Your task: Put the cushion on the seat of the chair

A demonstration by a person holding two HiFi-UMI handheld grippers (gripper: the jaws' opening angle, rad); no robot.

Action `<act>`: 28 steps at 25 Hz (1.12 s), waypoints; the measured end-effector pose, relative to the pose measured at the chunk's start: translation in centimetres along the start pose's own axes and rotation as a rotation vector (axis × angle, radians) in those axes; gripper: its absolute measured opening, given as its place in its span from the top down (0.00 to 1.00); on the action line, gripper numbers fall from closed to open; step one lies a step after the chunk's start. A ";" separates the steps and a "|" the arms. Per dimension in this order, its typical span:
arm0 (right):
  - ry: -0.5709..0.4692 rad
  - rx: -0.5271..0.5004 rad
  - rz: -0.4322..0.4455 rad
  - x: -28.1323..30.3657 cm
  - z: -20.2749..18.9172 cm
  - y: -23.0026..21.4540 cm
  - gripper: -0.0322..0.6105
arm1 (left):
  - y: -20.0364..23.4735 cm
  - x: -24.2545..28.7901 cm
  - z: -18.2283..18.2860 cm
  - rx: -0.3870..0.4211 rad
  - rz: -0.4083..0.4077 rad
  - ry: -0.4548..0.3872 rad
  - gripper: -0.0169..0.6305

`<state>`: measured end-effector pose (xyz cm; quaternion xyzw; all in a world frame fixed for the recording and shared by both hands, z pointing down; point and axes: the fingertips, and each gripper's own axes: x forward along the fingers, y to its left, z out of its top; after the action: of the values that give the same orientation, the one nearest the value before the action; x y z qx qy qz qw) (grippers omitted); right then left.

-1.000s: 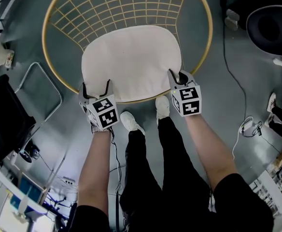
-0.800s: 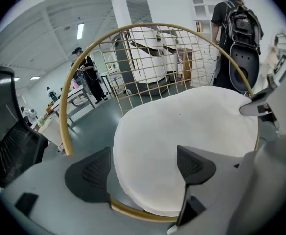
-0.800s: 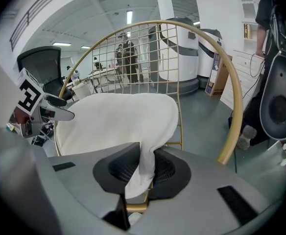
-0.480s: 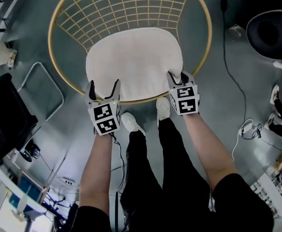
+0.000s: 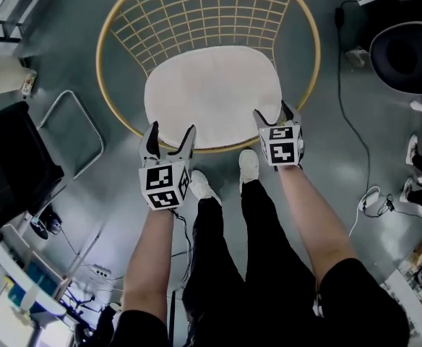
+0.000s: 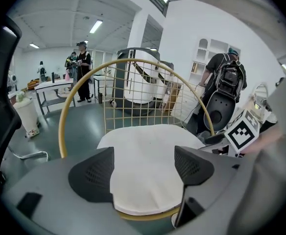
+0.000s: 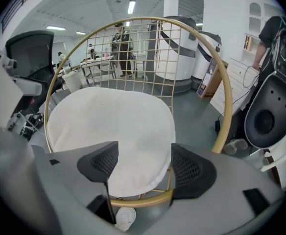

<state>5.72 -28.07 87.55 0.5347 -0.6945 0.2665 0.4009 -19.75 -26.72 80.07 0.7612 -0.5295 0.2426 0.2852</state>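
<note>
Though both wide, off cushion [image 5: 211, 92], right gripper [image 5: 272, 112] just opening, left gripper [image 5: 171, 130] just narrowing; beside chair [image 5: 316, 45], perhaps a dark pod [image 5: 406, 49].

The cushion [image 5: 212, 96] lies on the seat of the chair [image 5: 196, 13], reaching the seat's front edge, with the chair's back rising behind it. Two shoes [image 5: 248, 166] stand on the floor [image 5: 74, 56] just before the chair's front rim. A cable [image 5: 352, 132] runs along the floor right of the chair, and a tube frame [image 5: 81, 118] lies left of it.
</note>
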 end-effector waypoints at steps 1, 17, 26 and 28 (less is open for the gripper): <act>-0.012 -0.007 0.016 -0.3 0.5 0.5 0.41 | -0.1 -0.4 0.2 -0.002 -0.004 -0.009 0.37; -0.302 -0.027 0.291 -19.0 11.4 7.4 0.93 | -4.2 -15.0 8.4 0.037 -0.072 -0.156 0.95; -0.474 -0.085 0.332 -34.4 18.9 10.4 0.93 | -6.4 -26.5 17.4 0.078 -0.112 -0.272 0.95; -0.514 -0.104 0.326 -37.4 20.2 11.3 0.93 | -6.5 -29.0 19.1 0.072 -0.137 -0.313 0.95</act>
<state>-6.57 -21.23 45.89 0.4449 -0.8626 0.1473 0.1907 -21.69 -18.71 45.74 0.8337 -0.5053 0.1199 0.1878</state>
